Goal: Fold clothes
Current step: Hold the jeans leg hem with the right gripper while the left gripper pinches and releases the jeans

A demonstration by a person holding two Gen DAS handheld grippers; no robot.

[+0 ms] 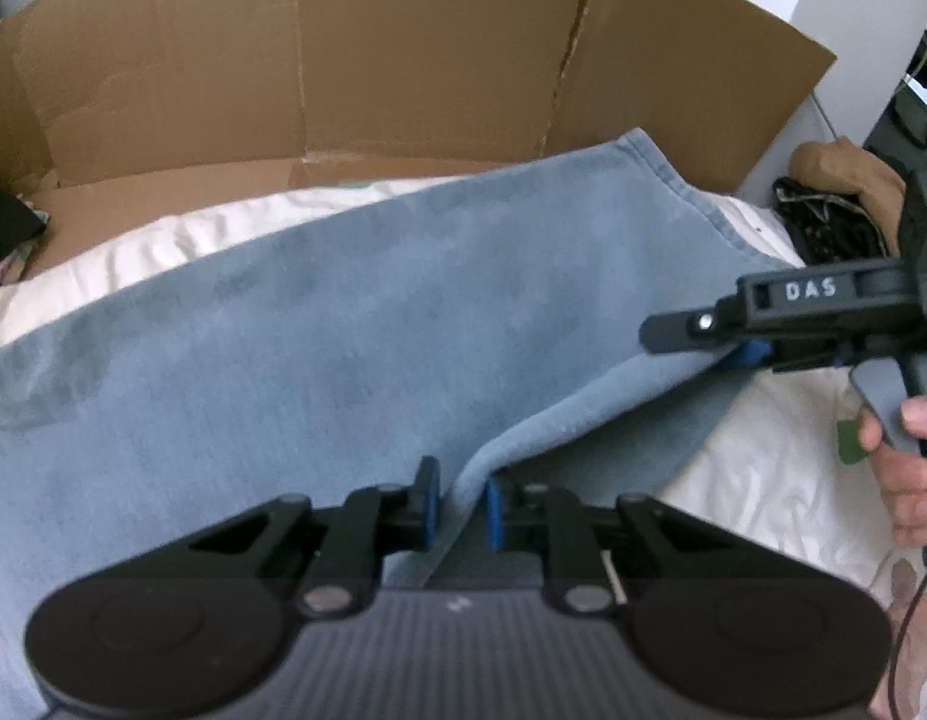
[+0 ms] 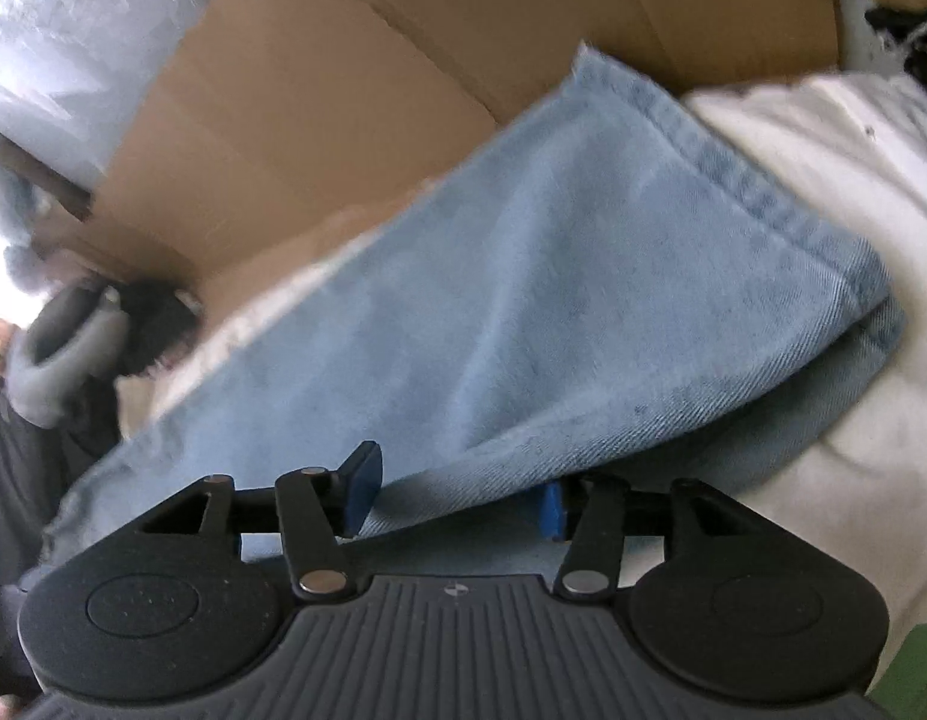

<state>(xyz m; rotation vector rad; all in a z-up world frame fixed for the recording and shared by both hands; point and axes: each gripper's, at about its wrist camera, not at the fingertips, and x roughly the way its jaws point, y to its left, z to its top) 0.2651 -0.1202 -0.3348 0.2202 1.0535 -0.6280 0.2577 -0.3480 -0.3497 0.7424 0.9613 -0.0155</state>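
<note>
Light blue jeans (image 1: 343, 330) lie spread over a white sheet (image 1: 763, 480). In the left wrist view my left gripper (image 1: 462, 504) is shut on a raised fold at the near edge of the jeans, with the denim pinched between its blue pads. My right gripper (image 1: 721, 348) is at the right edge of the jeans, held by a person's hand (image 1: 901, 468). In the right wrist view the right gripper (image 2: 457, 501) is open, its pads wide apart. The folded edge of the jeans (image 2: 553, 300) lies loose between them, and the hemmed end points away.
A flattened cardboard sheet (image 1: 343, 60) stands behind the jeans along the far side. A dark patterned item (image 1: 823, 222) and a tan bundle lie at the far right. A small green tag (image 1: 850, 444) rests on the white sheet.
</note>
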